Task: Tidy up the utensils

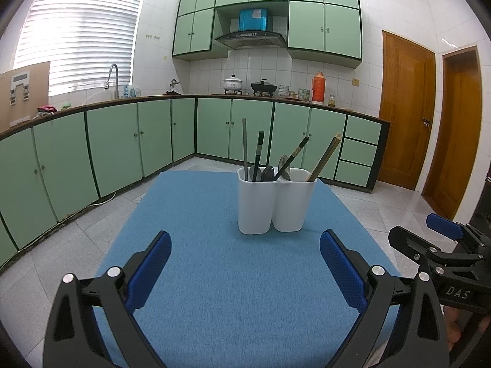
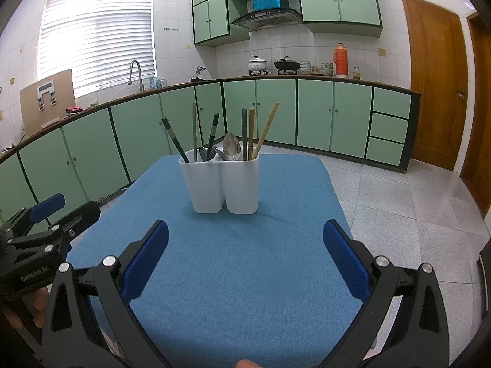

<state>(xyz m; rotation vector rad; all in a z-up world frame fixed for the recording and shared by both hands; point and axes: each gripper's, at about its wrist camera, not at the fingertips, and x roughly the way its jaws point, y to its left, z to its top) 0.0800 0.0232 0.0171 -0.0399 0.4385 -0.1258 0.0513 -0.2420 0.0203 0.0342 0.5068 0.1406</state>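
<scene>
Holding both grippers low over the near edge of the blue mat (image 1: 214, 276), nothing in either one. My left gripper (image 1: 245, 271) has its blue pads spread wide apart, and my right gripper (image 2: 245, 260) is the same, jaws apart and empty. I've got them side by side, which is why each wrist cam catches the other one poking in from the edge. Keeping them back like this gives me a clear look at everything before I commit to a reach.

Further out, near the middle of the mat, sits the white holder (image 2: 224, 184): two compartments pressed right up against each other. Utensils are all standing in it already, none lying on the mat that I can see. The left compartment has the dark chopsticks (image 2: 175, 138), a grey metal one, and a spoon or two. The right one has a big metal spoon (image 2: 231, 147) bowl-up, plus the wooden chopsticks (image 2: 267, 125) leaning out to the right and a dark one beside them. So spoons and chopsticks look mixed in both sides; my guess is sorting by type is what's left.

Way behind that it's just green kitchen cabinets (image 1: 122, 147) and the counter.
</scene>
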